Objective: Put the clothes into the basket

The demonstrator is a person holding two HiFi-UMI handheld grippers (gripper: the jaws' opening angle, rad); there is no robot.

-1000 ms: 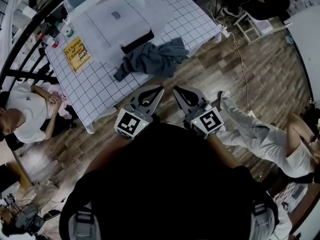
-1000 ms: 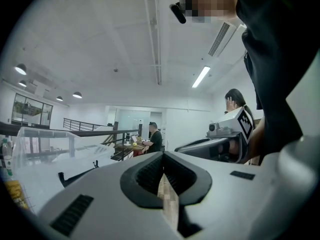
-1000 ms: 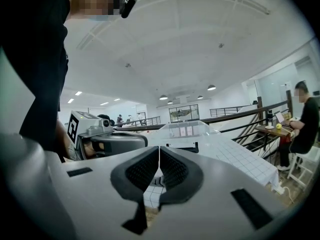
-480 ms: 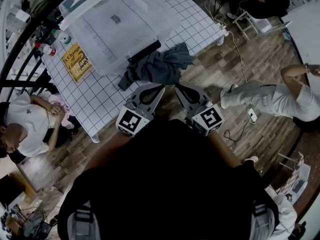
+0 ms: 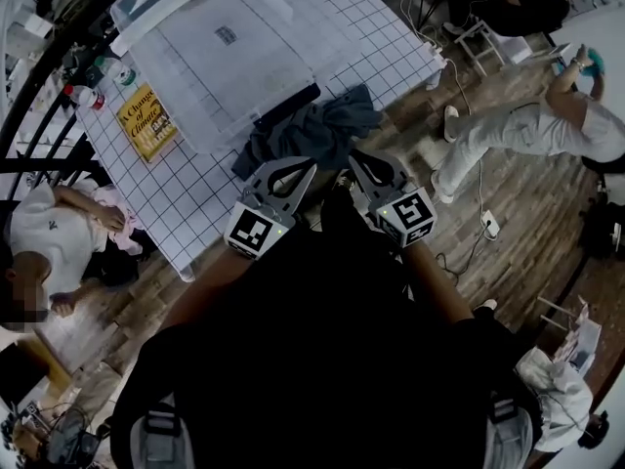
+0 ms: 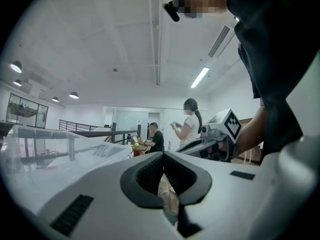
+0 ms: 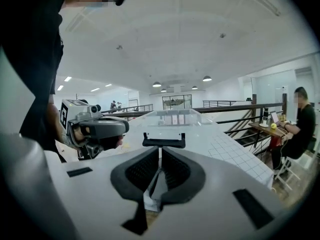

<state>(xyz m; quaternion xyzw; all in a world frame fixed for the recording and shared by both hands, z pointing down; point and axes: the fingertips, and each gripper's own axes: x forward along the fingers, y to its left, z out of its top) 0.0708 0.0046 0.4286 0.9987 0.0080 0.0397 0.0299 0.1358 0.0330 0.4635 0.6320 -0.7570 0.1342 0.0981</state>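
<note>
Dark grey clothes [image 5: 314,130] lie crumpled at the near edge of the checked table [image 5: 195,189], partly under the front of a clear plastic basket [image 5: 234,52] with a black handle [image 5: 289,104]. My left gripper [image 5: 310,167] and right gripper [image 5: 355,156] hover side by side just short of the clothes, both shut with nothing between the jaws. The right gripper view has its shut jaws [image 7: 160,153] aimed at the basket [image 7: 172,118] and its handle [image 7: 164,141]. The left gripper view looks over its shut jaws [image 6: 161,156] into the room; the clothes are hidden there.
A yellow book [image 5: 146,120] and small bottles [image 5: 93,78] lie at the table's left. One person sits on the floor at left [image 5: 54,228]; another in white bends at right [image 5: 532,130]. Cables [image 5: 469,115] run over the wood floor.
Both grippers have drawn closer to the table edge and the clothes. The person in white at right has risen from the floor and moved up the frame.
</note>
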